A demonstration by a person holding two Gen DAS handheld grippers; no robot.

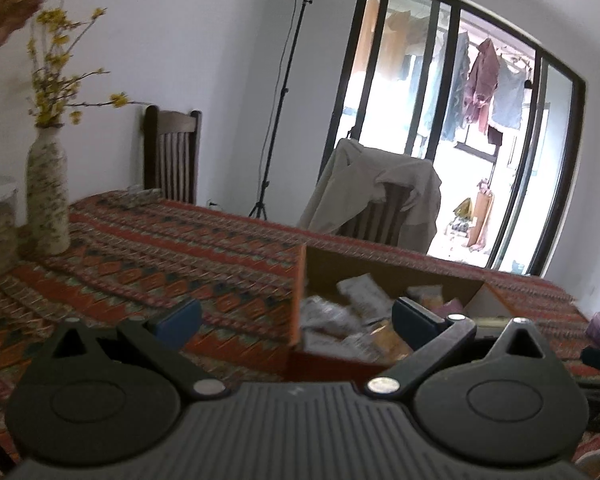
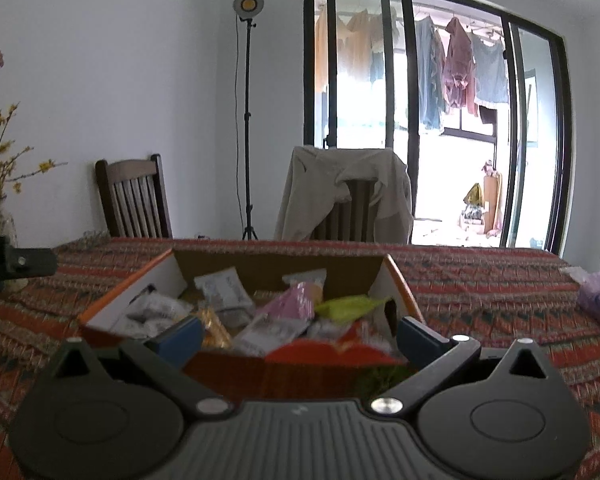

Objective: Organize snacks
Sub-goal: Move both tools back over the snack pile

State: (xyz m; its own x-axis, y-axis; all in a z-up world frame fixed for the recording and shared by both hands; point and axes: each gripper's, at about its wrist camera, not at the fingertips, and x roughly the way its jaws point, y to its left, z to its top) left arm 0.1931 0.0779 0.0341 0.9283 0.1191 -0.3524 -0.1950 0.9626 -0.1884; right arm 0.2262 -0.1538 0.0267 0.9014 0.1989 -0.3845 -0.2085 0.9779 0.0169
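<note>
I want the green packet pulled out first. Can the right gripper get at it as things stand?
Probably yes. The right gripper is open and empty, just short of the box. The green packet lies on top of the pile with nothing over it; only the box's low front wall stands between.

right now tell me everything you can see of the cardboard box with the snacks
The open orange cardboard box sits upright on the red patterned tablecloth. Its outside is orange, its side flaps white inside, its back wall plain brown. Loose snack packets in white, pink, green, gold and red fill it. Both grippers are open, just in front of it.
</note>
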